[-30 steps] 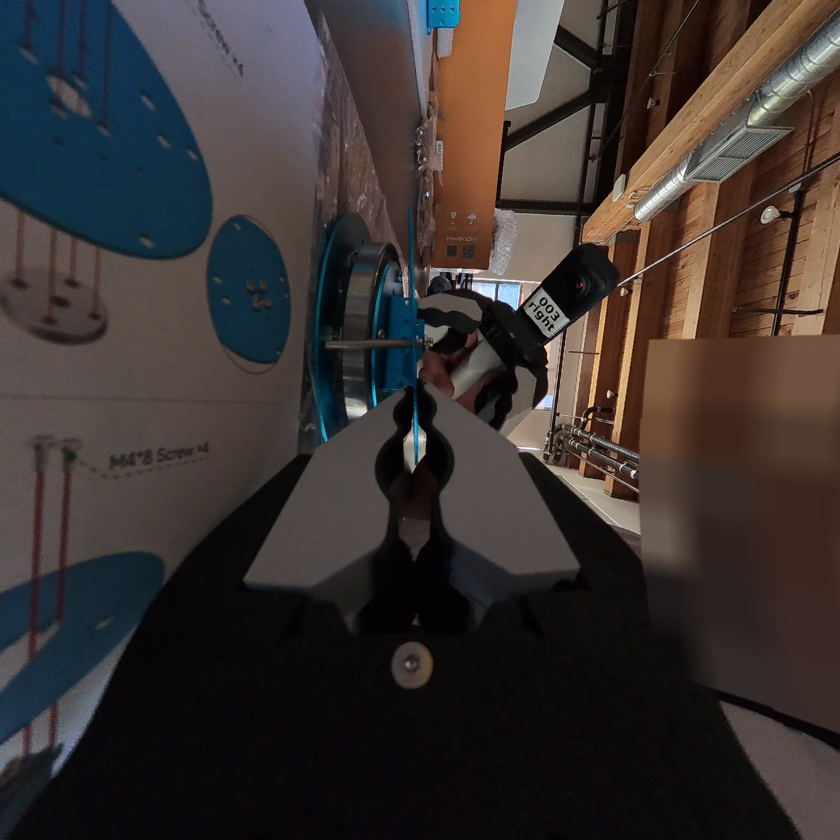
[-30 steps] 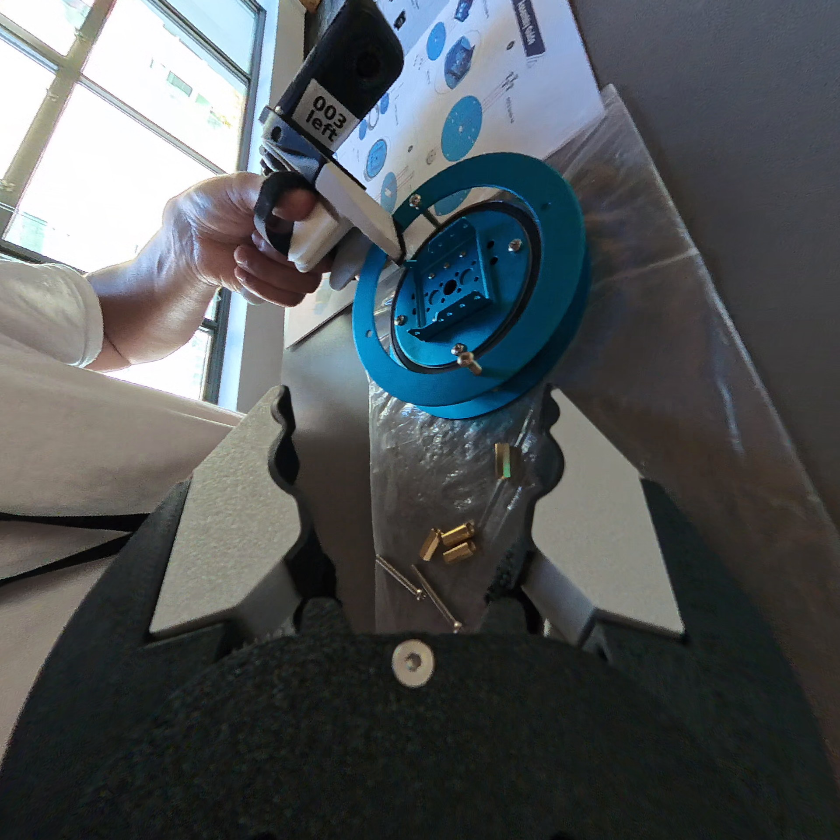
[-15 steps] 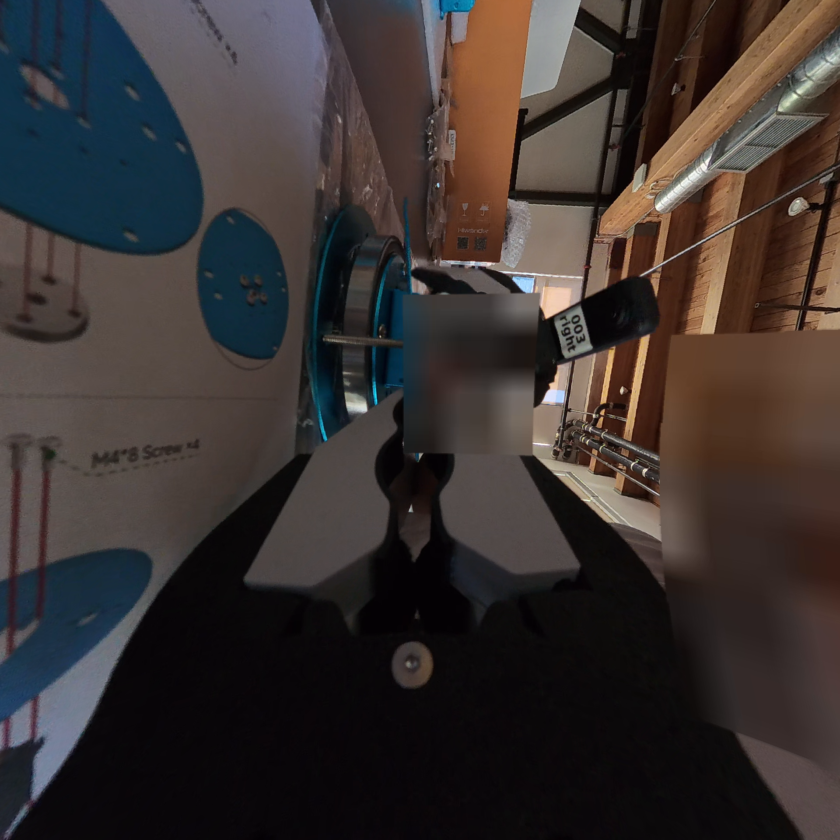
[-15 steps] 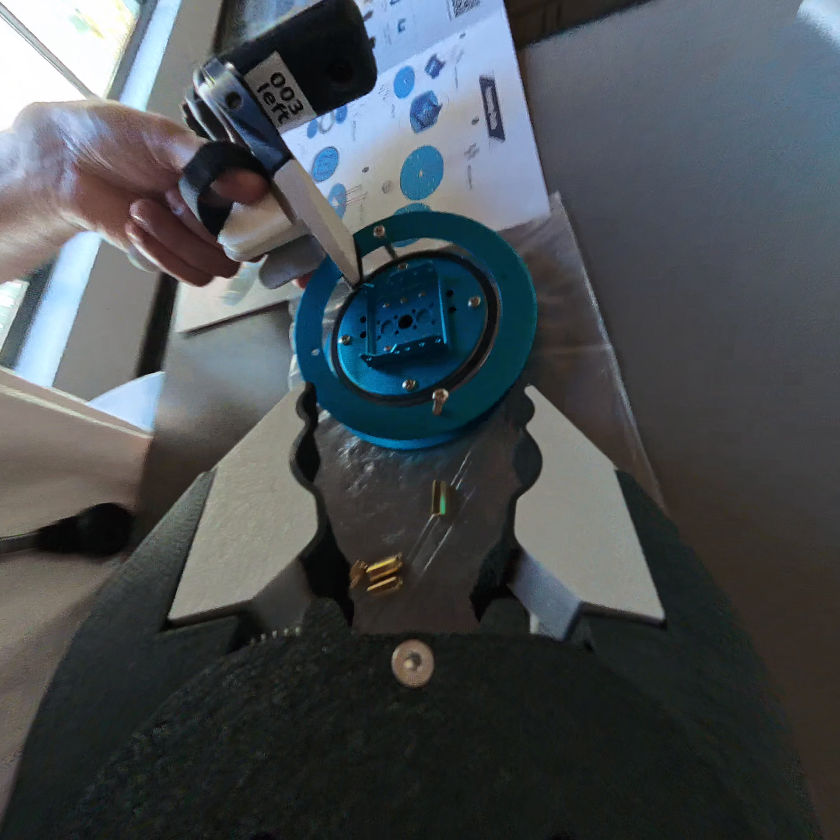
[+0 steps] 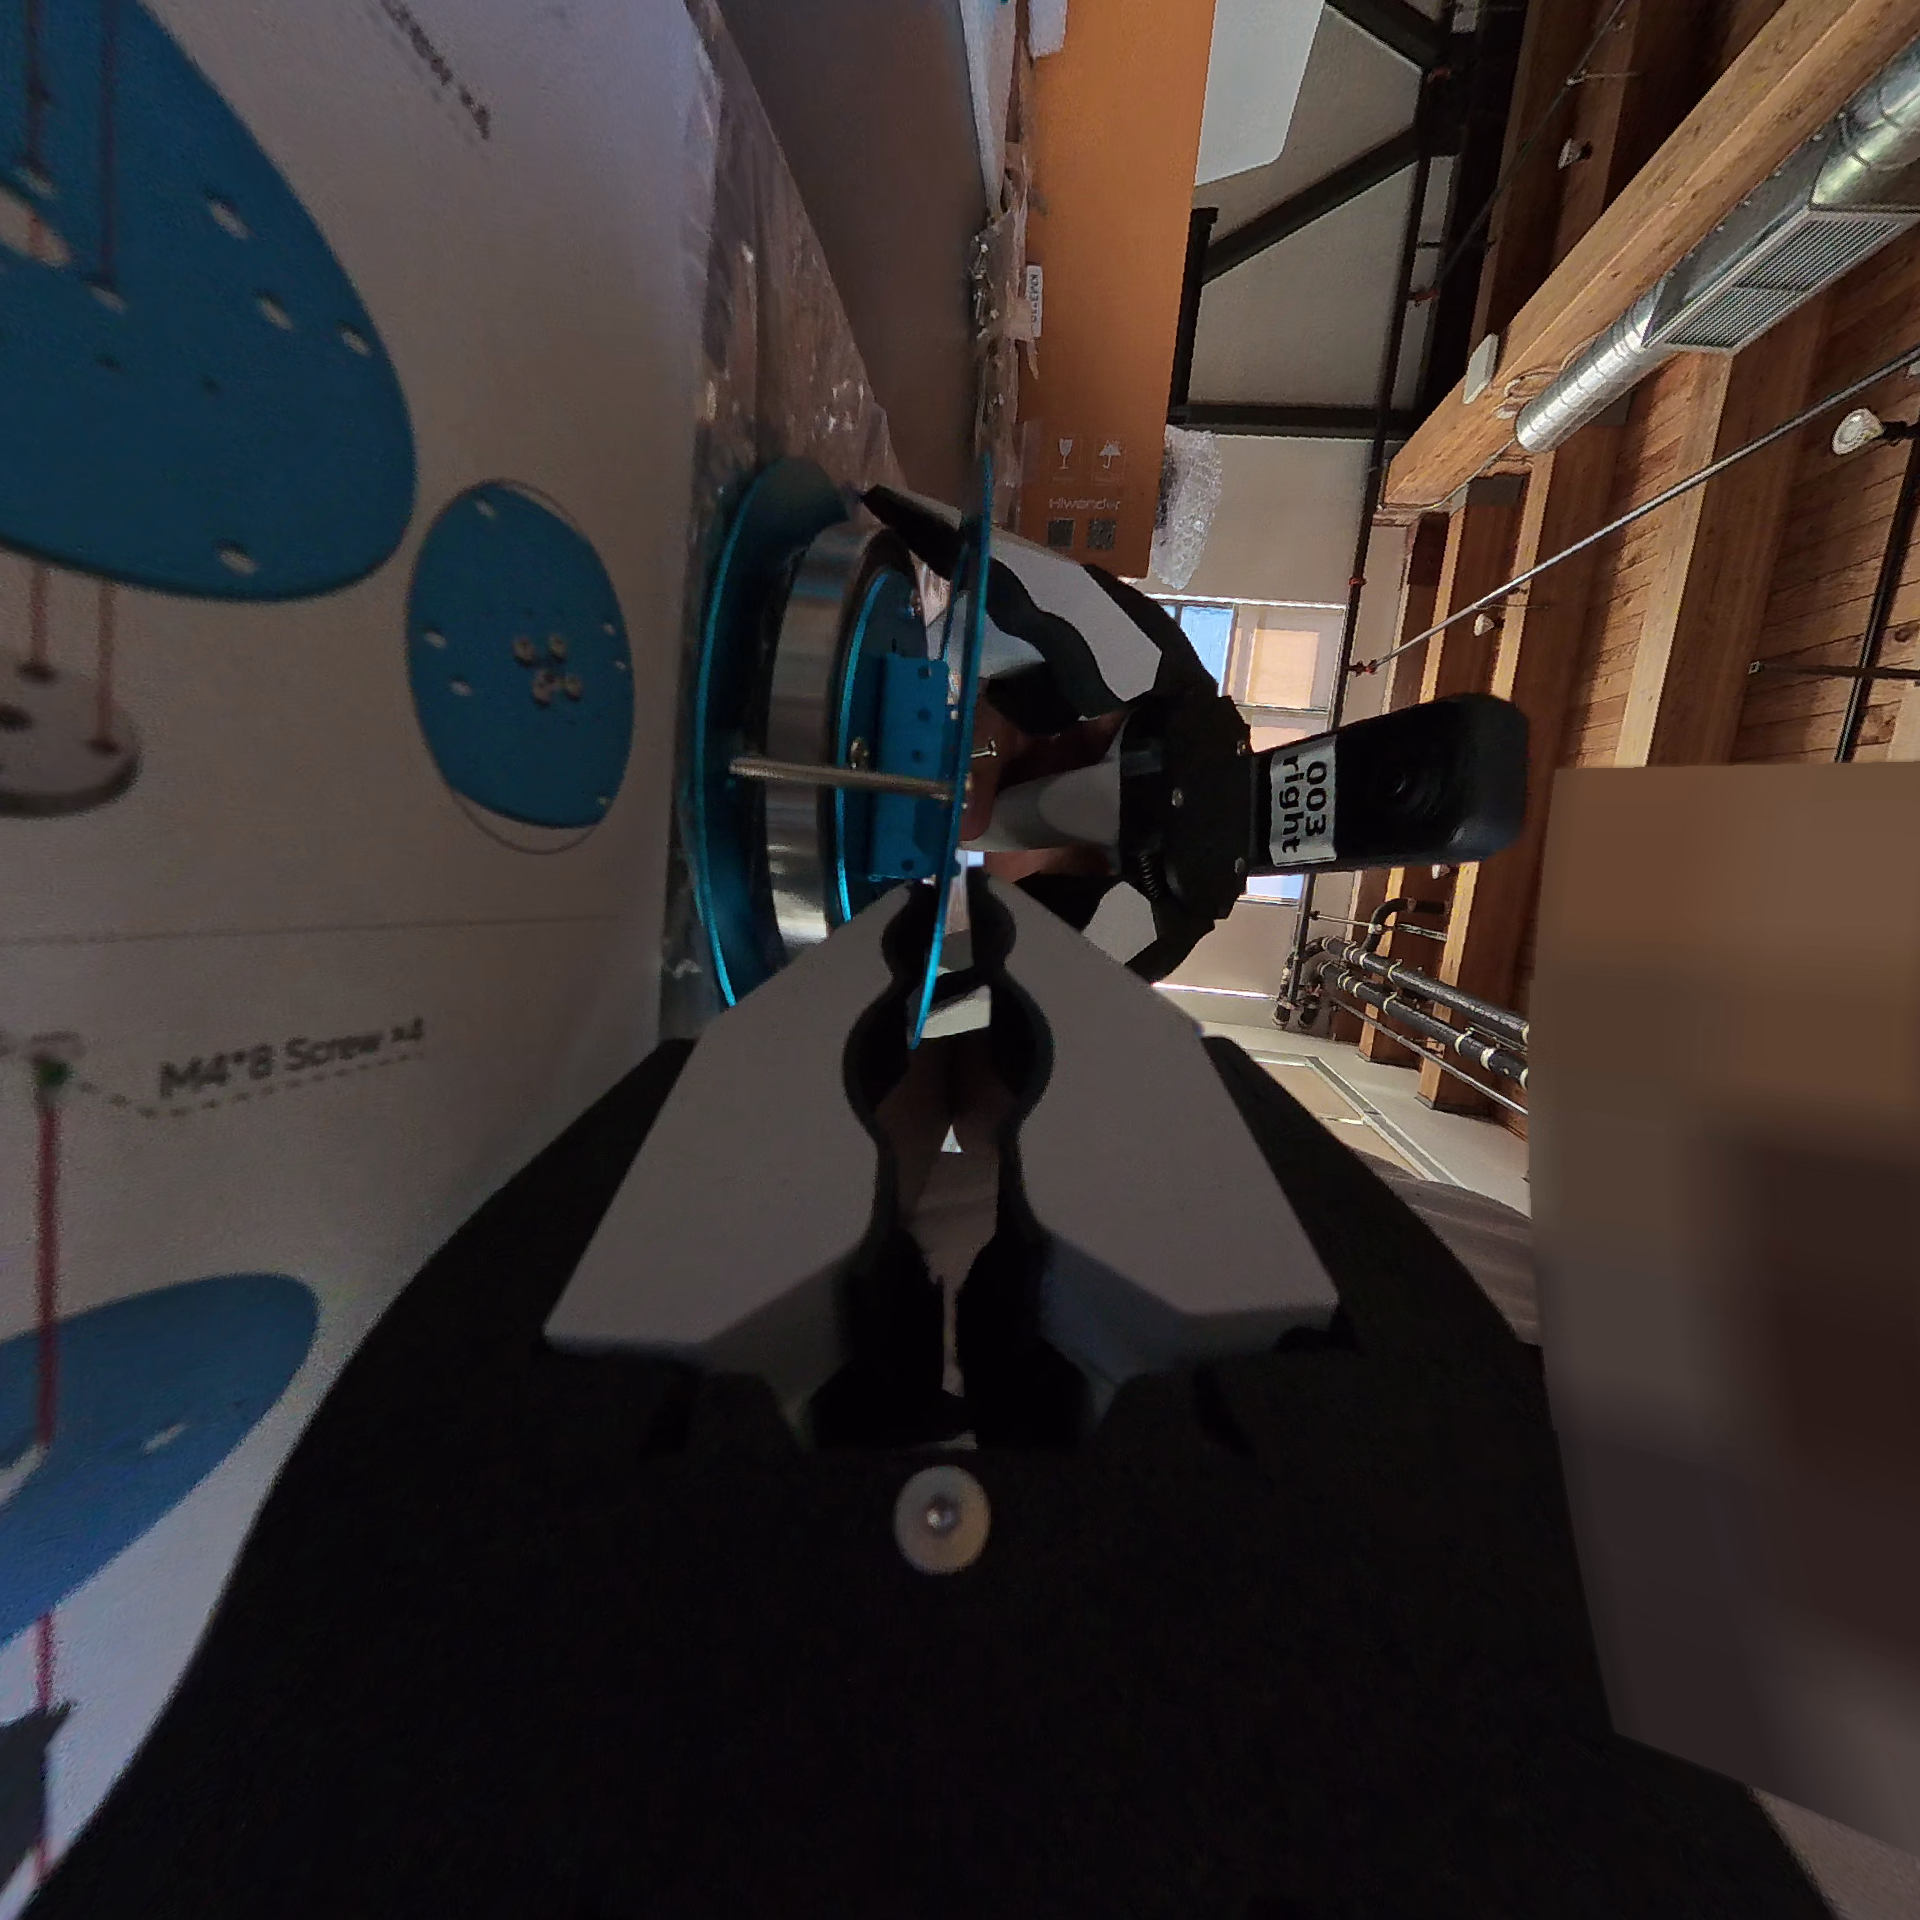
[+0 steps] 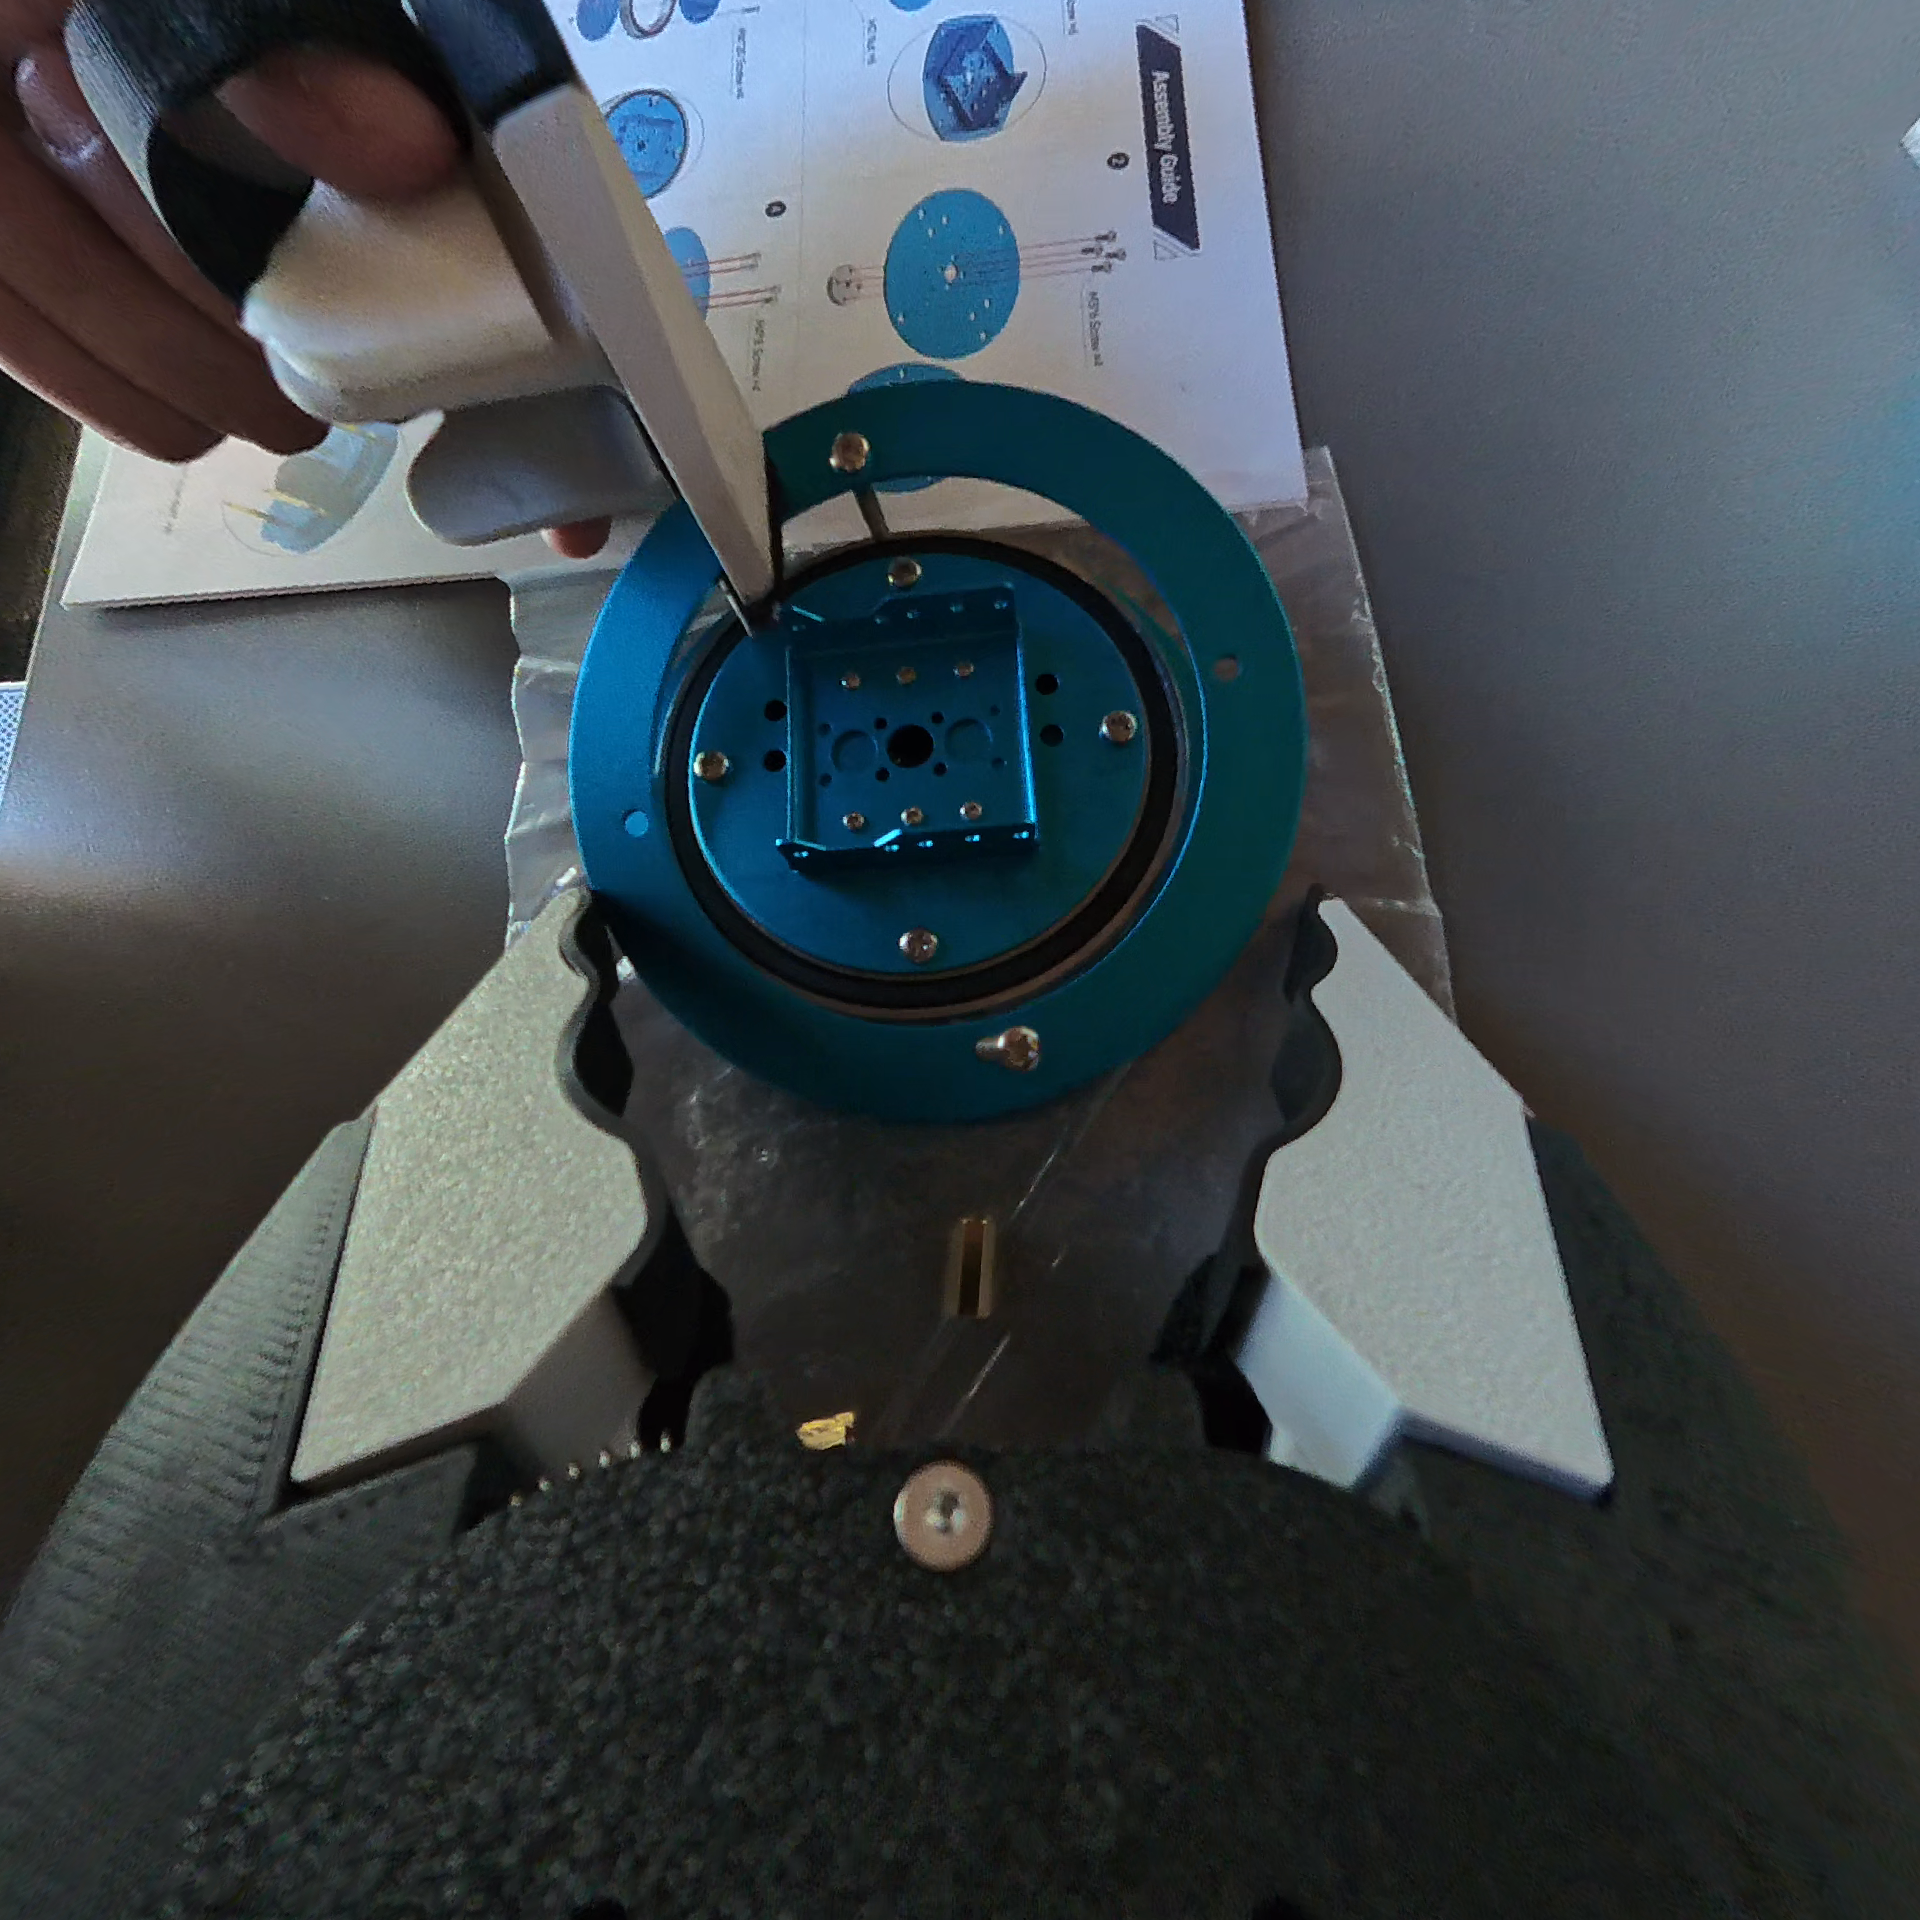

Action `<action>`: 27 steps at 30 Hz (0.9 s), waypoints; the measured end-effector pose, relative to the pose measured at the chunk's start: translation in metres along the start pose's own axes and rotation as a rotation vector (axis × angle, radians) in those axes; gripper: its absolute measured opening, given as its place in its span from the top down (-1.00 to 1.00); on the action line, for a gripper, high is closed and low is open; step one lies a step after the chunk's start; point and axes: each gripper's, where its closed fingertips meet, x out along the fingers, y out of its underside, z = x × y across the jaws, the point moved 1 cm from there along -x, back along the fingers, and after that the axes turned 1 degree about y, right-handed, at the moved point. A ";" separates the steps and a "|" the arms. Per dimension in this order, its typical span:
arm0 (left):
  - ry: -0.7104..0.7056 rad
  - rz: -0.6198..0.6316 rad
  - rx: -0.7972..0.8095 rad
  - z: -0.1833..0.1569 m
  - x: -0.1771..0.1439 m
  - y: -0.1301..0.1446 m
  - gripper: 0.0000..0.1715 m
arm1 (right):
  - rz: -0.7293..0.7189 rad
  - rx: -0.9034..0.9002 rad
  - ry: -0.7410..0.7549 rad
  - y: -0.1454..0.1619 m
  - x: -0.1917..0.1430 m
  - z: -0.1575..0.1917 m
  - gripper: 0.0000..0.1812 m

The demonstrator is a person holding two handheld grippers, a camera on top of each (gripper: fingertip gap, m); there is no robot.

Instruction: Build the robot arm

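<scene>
A blue round turntable assembly lies on a clear plastic bag point(image 6: 1382, 831). Its inner disc carries a square blue bracket point(image 6: 909, 727), and a thin blue ring plate point(image 6: 1226, 582) sits around it. My left gripper point(image 6: 758, 608) is shut on the ring's inner edge at the far left. In the left wrist view the ring point(image 5: 930, 987) stands edge-on between my closed fingertips point(image 5: 945, 904), and a long screw point(image 5: 842, 774) runs from it to the base. My right gripper point(image 6: 945, 914) is open and empty just above the assembly's near edge. One of its fingers point(image 5: 1081, 613) shows beyond the ring.
A brass standoff point(image 6: 971, 1262) lies on the bag between my right fingers. A printed instruction sheet point(image 6: 987, 208) lies on the grey table point(image 6: 1610, 520) behind the assembly. An orange box point(image 5: 1101, 260) stands farther along the table. A hand point(image 6: 125, 312) holds the left gripper. My right fingertips sit around 6 centimeters from my left ones.
My right gripper has swung from a low side angle to above the assembly and come closer. My left gripper has stayed shut on the ring.
</scene>
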 end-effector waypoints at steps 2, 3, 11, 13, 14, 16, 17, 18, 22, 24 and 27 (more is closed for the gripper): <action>0.000 0.002 0.003 -0.002 0.000 0.001 0.84 | 0.004 -0.008 0.000 0.001 0.000 0.000 -0.38; -0.002 0.000 0.007 -0.002 0.000 0.000 0.79 | 0.004 -0.007 -0.002 0.001 -0.001 0.000 -0.38; -0.070 -0.007 0.087 -0.005 -0.006 -0.001 0.66 | -0.009 0.020 -0.020 -0.001 -0.002 0.001 -0.33; -0.099 -0.004 0.118 -0.005 -0.008 0.000 0.65 | -0.008 0.018 -0.025 -0.001 -0.003 0.002 -0.32; -0.117 -0.007 0.135 -0.004 -0.010 0.000 0.65 | -0.008 0.018 -0.028 -0.001 -0.003 0.003 -0.32; -0.157 -0.010 0.176 -0.003 -0.014 0.000 0.65 | -0.007 0.018 -0.031 -0.001 -0.003 0.004 -0.33; -0.181 -0.010 0.199 -0.002 -0.016 0.000 0.65 | -0.005 0.017 -0.030 -0.001 -0.003 0.005 -0.32; -0.207 -0.007 0.224 -0.001 -0.017 0.000 0.65 | -0.004 0.017 -0.030 0.000 -0.003 0.005 -0.32; -0.320 -0.004 0.341 0.007 -0.024 -0.002 0.79 | -0.017 0.029 -0.039 -0.001 -0.007 0.005 -0.30; -0.336 0.000 0.379 0.006 -0.024 -0.001 0.84 | -0.029 0.038 -0.046 -0.002 -0.009 0.005 -0.30; -0.349 0.010 0.419 0.006 -0.021 0.000 0.94 | -0.044 0.039 -0.045 -0.003 -0.013 0.004 -0.25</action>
